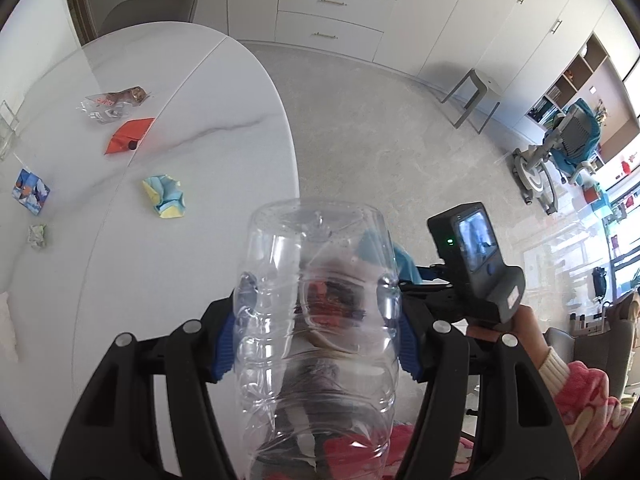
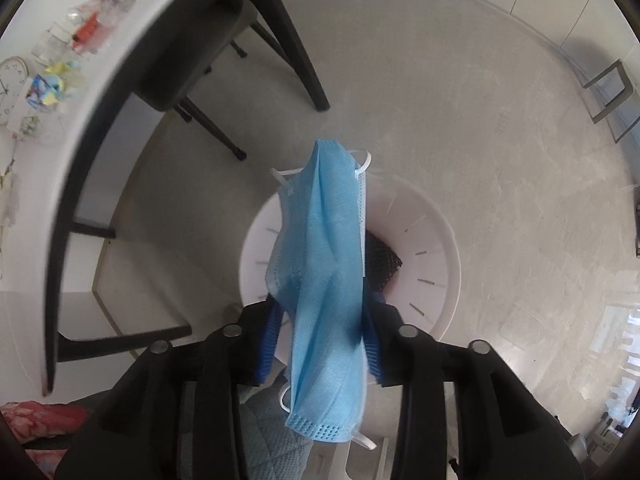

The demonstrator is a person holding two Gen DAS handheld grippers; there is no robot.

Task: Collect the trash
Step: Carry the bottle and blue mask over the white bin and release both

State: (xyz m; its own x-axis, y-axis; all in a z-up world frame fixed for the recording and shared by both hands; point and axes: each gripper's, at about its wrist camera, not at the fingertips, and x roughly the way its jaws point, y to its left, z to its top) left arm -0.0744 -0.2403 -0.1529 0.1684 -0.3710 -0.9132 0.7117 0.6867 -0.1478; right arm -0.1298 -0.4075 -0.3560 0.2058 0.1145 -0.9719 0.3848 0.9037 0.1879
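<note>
Right wrist view: right gripper (image 2: pixel 320 344) hangs above the white bin (image 2: pixel 432 264), jaws slack around a blue mask (image 2: pixel 320 264). Spread wider and keep centred so it drops inside. Left gripper (image 1: pixel 316 340) jaws pinch a clear bottle (image 1: pixel 316 320); wrappers remain on the surface (image 1: pixel 224 92).
</note>
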